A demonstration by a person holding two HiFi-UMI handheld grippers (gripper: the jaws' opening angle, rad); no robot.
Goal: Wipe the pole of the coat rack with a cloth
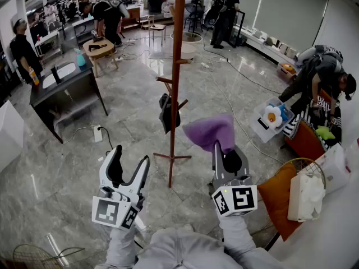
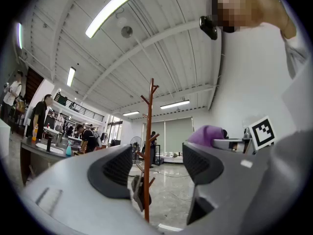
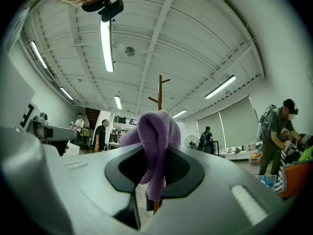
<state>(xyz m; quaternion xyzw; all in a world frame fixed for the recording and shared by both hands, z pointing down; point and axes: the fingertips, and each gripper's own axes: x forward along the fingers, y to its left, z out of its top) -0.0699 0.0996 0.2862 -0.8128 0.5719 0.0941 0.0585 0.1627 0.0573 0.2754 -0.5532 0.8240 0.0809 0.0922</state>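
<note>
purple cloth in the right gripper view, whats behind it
The coat rack pole rises behind the purple cloth: its pegged top shows above, a short piece below. The stretch between is covered by the cloth, pinched in the right tool.

Right tool [image 3: 155, 168] clamped on purple cloth [image 3: 155, 131], which bunches up above its jaws. Coat rack pole [image 3: 159, 92] stands directly behind, apart from cloth.

One coat rack [image 1: 177, 49]; one cloth [image 1: 210, 130]; two grippers: left gripper [image 1: 130, 154], right gripper [image 1: 225, 149].
</note>
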